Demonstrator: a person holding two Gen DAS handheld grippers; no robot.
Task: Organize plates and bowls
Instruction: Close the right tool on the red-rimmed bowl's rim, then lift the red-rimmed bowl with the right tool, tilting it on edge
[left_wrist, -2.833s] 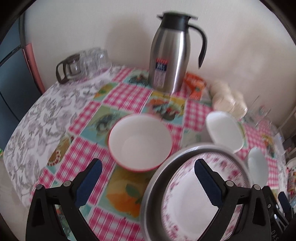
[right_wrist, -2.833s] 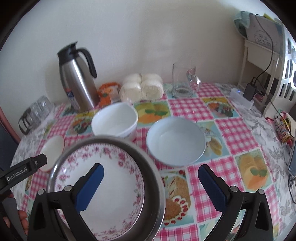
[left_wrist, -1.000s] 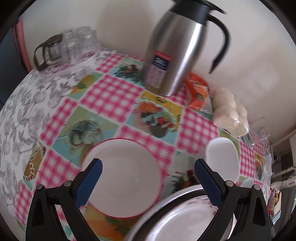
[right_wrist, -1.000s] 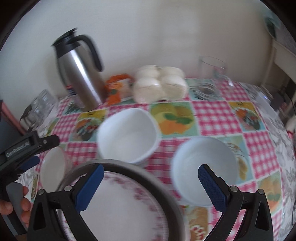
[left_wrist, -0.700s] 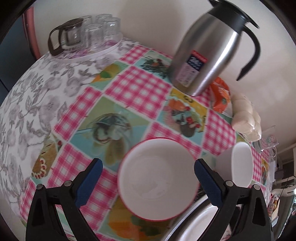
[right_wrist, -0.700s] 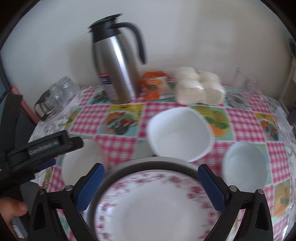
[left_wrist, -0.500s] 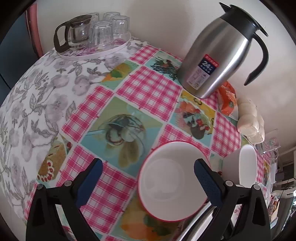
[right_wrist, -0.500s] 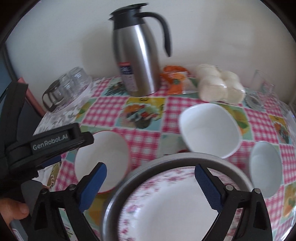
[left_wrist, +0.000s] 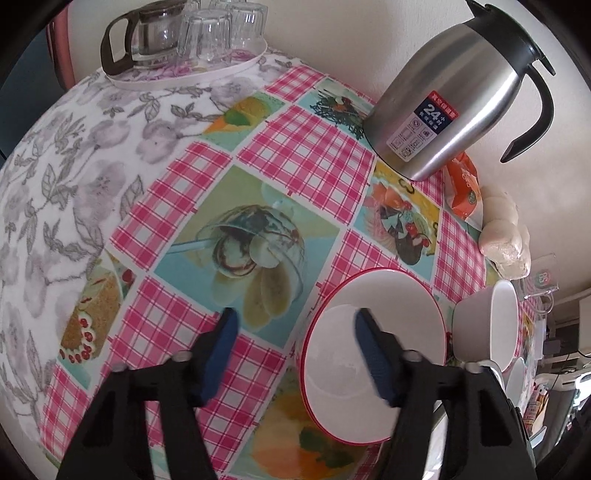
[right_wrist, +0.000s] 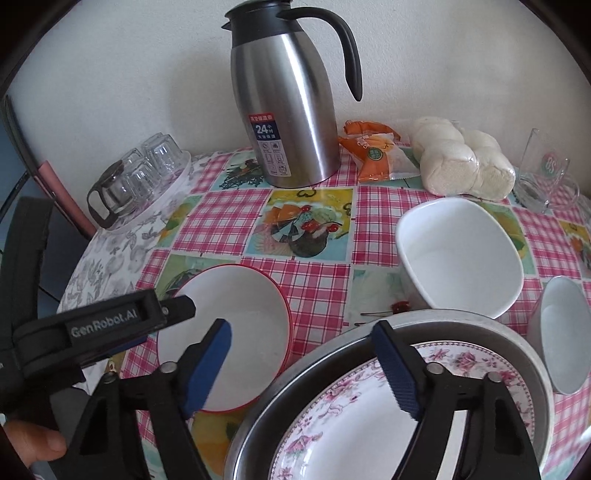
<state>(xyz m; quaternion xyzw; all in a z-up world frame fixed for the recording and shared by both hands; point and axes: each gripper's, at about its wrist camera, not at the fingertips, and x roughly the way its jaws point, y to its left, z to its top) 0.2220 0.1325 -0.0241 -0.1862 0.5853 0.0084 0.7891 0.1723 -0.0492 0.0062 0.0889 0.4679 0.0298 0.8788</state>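
The left gripper (left_wrist: 293, 328) is closing around the rim of the red-edged white bowl (left_wrist: 373, 354) on the checked tablecloth (left_wrist: 303, 151); whether the pads press on it is hard to tell. The right gripper (right_wrist: 301, 354) is closing too, straddling the rim of the metal pan (right_wrist: 458, 321), pads apart from it. The flowery plate (right_wrist: 369, 435) is lying inside, cut off below.

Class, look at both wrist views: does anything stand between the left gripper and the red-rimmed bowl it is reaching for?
Nothing visible does. The left gripper is closing with its jaws astride the near rim of the red-rimmed bowl, one finger over the bowl's inside, the other outside over the tablecloth.
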